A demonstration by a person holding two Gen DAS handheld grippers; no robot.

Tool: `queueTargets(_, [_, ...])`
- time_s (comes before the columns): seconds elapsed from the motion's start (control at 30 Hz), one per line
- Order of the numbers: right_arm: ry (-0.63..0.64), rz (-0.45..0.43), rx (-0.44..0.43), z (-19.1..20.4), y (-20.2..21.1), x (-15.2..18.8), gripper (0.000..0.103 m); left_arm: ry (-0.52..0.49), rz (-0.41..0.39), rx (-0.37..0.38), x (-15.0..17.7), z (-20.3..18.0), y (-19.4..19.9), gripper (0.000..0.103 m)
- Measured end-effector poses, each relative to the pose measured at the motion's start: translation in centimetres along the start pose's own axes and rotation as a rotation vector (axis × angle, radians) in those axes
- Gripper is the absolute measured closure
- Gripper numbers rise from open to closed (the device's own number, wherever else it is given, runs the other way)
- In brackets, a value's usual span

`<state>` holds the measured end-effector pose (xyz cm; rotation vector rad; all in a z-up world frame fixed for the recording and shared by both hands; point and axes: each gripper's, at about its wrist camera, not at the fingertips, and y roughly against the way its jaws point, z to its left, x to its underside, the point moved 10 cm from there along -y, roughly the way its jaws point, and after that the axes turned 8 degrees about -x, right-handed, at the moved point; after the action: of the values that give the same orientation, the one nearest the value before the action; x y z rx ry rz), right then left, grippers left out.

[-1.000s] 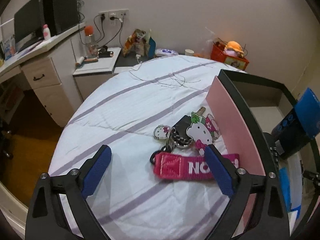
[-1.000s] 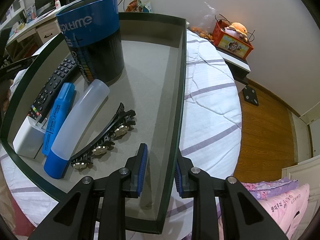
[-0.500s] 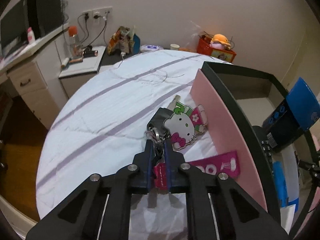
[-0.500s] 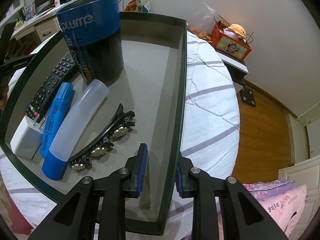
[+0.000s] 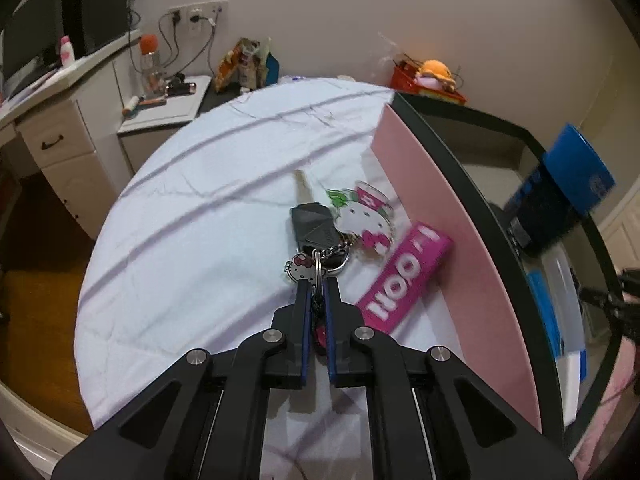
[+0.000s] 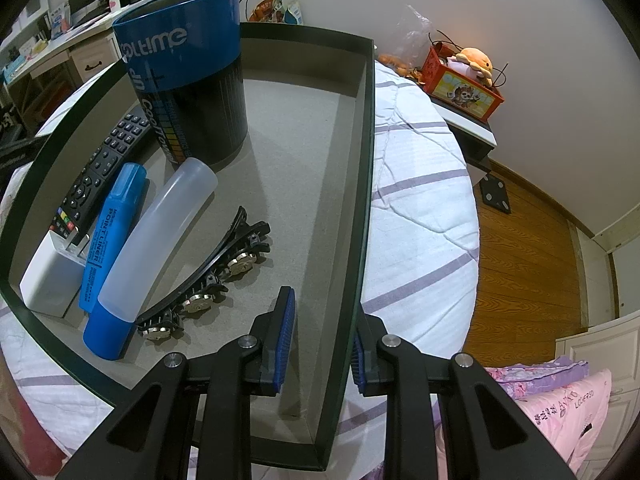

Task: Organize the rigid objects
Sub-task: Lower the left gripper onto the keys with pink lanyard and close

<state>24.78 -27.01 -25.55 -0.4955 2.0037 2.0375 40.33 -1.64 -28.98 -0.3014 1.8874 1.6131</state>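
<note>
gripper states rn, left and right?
Left gripper: shut on the keychain, just closed.
Right gripper: shut on the box wall.

Plain off-white walls (image 5: 460, 20) all round, warm brown wood-plank floor (image 6: 528, 256). White striped bedsheet (image 5: 192, 216) covers the bed. White desk with drawers (image 5: 60, 136) off to the left, low white bedside cabinet (image 5: 168, 112) next to it, wall socket strip (image 5: 198, 12) with cables plugged in.
</note>
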Motion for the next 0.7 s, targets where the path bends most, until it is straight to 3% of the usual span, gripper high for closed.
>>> queueTargets(0.33, [0.005, -0.001, -0.018, -0.2, -0.1, 0.1, 0.077, -0.017, 0.013, 0.008, 4.6, 0.3, 3.2, 0.098])
queueTargets(0.53, [0.006, -0.001, -0.020, -0.4, -0.1, 0.1, 0.077, -0.071, 0.003, -0.033, 6.8, -0.3, 5.1, 0.097])
queueTargets(0.7, [0.006, -0.001, -0.020, -0.4, -0.1, 0.1, 0.077, -0.033, -0.007, -0.035, 6.3, 0.0, 4.8, 0.086])
